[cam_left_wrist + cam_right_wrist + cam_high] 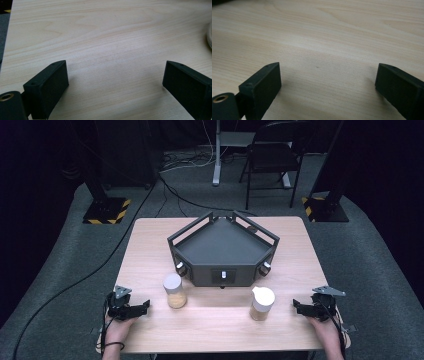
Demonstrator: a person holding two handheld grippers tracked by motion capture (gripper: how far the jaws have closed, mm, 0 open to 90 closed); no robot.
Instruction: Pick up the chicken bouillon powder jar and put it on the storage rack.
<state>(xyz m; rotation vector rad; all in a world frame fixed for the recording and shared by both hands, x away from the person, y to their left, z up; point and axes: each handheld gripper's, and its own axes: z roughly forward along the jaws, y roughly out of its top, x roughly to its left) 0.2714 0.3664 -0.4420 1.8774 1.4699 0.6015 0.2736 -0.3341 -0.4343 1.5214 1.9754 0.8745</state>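
Note:
Two clear jars with white lids and tan contents stand on the wooden table [215,330]: one jar [174,291] left of centre, the other jar [262,303] right of centre. My left gripper [145,307] rests at the table's near left edge, pointing right toward the left jar, jaws wide apart over bare wood [115,72]. My right gripper [296,306] lies at the near right edge, pointing left toward the right jar, also open with nothing between its jaws [328,75]. A white rim [209,37] of the left jar shows at the edge of the left gripper view.
A dark five-sided tray [190,236] with knobs on its front walls sits at the table's middle back. Beyond the table are a folding chair [272,155], stand bases with yellow-black tape [106,211] and cables on the grey floor.

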